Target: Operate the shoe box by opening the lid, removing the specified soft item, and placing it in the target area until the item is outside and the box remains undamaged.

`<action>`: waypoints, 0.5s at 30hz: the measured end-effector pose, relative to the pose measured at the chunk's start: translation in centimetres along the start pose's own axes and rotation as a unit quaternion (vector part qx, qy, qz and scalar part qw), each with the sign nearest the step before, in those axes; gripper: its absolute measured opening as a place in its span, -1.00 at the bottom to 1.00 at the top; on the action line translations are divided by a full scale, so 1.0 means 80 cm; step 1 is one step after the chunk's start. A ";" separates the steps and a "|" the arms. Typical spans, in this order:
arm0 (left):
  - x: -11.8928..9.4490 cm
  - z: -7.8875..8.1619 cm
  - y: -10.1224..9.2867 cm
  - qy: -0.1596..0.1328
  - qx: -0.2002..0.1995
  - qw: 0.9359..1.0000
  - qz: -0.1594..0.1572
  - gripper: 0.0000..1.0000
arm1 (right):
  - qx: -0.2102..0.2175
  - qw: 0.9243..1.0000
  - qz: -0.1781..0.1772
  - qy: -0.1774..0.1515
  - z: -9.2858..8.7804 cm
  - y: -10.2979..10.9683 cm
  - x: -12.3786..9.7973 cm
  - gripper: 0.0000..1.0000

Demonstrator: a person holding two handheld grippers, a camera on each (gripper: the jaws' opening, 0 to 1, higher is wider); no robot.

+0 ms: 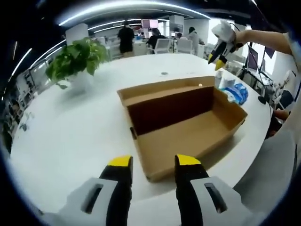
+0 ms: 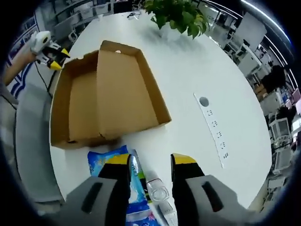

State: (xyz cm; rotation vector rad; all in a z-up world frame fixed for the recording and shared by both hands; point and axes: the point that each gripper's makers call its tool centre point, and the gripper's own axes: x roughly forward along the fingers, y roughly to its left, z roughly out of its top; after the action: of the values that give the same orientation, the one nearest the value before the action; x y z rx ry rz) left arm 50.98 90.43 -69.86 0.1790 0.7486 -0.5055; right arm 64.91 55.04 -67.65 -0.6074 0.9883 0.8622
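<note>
Plant (image 1: 77, 59): stood at the left on the white desk (image 1: 70, 132), well apart from the box, with bare desk between them.
Left tongs (image 1: 154, 162): jaws apart, holding nothing, hanging just short of the box's near corner.
Box (image 1: 188, 132): open and empty, its lid folded back upright along the far side; its right end lay near the desk's edge.
Blue pack (image 1: 237, 92): a soft packet lying on the desk just beyond the box's right end, beside a clear bottle (image 2: 157, 188).
Right tongs (image 2: 150, 160): jaws apart and empty, hovering above the pack and bottle; in the left gripper view they (image 1: 218, 59) hung high at the right.
Socket strip (image 2: 214, 129): set flush in open desk right of the box.
</note>
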 end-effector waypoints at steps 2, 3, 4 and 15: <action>-0.001 -0.002 0.003 0.003 -0.010 1.000 0.007 -0.40 | 0.028 1.000 0.001 -0.010 0.007 0.002 0.005 -0.40; -0.001 -0.003 0.004 0.004 -0.014 1.000 0.009 -0.43 | 0.035 0.999 0.000 -0.014 0.009 0.001 0.008 -0.40; -0.001 -0.004 0.005 0.005 -0.018 1.000 0.010 -0.48 | 0.047 0.999 -0.002 -0.016 0.012 0.001 0.011 -0.40; 0.009 -0.019 0.016 0.016 -0.058 0.998 0.017 -0.72 | 0.143 0.988 -0.030 -0.043 0.031 -0.013 0.043 -0.53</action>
State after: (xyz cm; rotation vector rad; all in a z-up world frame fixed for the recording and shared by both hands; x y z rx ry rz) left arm 51.15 91.81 -71.49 0.0923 0.8029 -0.4265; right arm 67.88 57.56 -69.59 -0.3493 0.9890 0.6721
